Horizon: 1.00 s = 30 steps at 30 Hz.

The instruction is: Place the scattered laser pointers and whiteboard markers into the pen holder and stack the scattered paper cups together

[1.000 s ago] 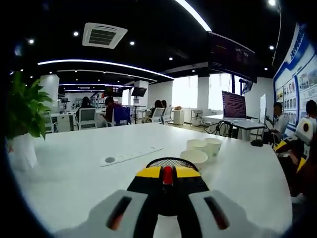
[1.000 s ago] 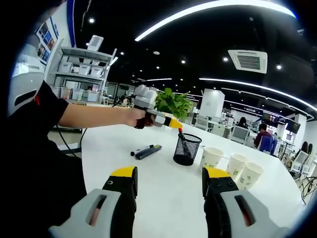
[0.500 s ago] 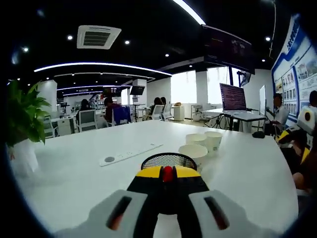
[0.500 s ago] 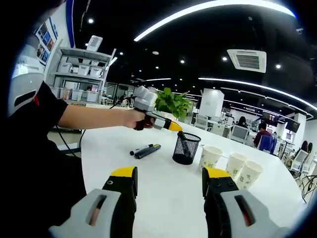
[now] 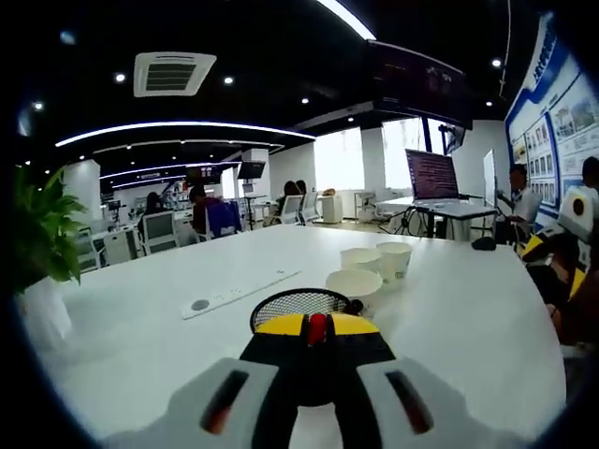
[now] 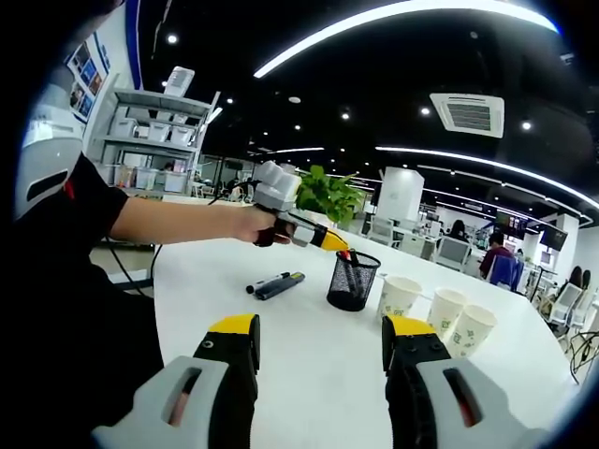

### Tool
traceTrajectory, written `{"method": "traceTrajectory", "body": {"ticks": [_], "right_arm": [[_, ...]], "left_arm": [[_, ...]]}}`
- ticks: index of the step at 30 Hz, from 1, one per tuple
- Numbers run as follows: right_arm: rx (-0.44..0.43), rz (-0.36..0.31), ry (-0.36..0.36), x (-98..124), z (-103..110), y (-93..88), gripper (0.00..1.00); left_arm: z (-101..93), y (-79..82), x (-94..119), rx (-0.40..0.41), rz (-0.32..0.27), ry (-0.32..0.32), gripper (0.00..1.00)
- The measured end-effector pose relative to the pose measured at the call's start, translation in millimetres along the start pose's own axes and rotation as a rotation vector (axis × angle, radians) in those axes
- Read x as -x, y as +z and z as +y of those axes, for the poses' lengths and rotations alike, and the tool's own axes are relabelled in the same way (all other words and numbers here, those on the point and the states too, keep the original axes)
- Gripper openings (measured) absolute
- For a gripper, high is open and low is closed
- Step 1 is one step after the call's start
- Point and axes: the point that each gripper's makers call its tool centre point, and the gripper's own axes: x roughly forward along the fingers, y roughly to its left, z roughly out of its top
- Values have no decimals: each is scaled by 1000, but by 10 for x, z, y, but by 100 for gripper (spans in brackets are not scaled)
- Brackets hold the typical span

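Observation:
My left gripper [image 5: 318,326] is shut on a marker with a red end [image 5: 318,328], just above the rim of the black mesh pen holder [image 5: 298,303]. In the right gripper view, a hand holds that left gripper [image 6: 331,242] with its yellow tip over the pen holder [image 6: 353,282]. Two dark pens [image 6: 272,284] lie on the white table left of the holder. Three paper cups [image 6: 445,311] stand apart in a row to its right, also seen as cups [image 5: 354,281] beyond the holder. My right gripper [image 6: 318,344] stands open and holds nothing, near the table's front.
A white power strip [image 5: 234,293] lies on the table [image 6: 309,374] behind the holder. A potted plant [image 5: 37,243] stands at the left edge. The person's arm [image 6: 168,220] reaches in from the left. Desks, chairs and seated people fill the room behind.
The left gripper's view has shifted, so the holder's rim now sits lower and further left under its tip. The right gripper has held still.

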Motion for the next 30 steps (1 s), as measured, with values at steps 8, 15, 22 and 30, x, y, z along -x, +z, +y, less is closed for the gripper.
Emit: {"method": "traceTrajectory", "body": {"ticks": [8,15,22,30], "right_arm": [[-2,-1,0,6,-4,-5,55],[-4,0,-1,6,-6,-13,55],[-1,-1,2,-7,10,-1,55],[-4,-1,-4,9,-13,-7,55]], "left_arm": [[-29,-31,-26,-28,9,-10,11],[-22,-56,-26,-45,25,-10,11],[-83,-47,-108,-61,41,-23,11],[-26,-58,-107,-35,35,-16,12]]}}
